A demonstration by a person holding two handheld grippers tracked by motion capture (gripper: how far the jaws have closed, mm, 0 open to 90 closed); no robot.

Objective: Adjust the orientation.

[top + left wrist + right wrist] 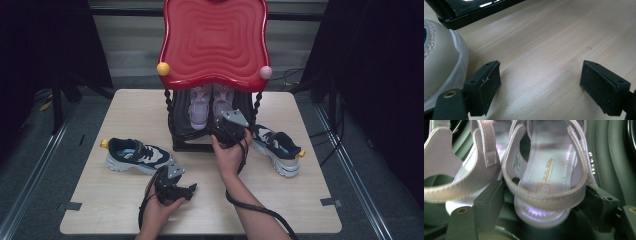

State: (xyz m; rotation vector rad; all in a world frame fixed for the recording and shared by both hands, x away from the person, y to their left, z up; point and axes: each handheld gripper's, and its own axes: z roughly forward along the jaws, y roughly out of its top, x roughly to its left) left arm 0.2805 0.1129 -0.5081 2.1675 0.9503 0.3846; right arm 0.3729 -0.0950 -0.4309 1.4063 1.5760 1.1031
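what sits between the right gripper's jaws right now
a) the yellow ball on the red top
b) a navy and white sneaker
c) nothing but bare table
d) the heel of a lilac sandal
d: in the right gripper view the right gripper has one black jaw on each side of the heel strap of the lilac sandal, which stands on the shelf of the rack; whether the jaws already pinch it is not clear.

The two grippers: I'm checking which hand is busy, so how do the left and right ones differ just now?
The left gripper rests low over the bare table with jaws wide apart and nothing between them; the right gripper reaches into the black rack, its jaws on either side of a lilac sandal's heel. A navy sneaker lies beside the left one, untouched. Both have black padded jaws.
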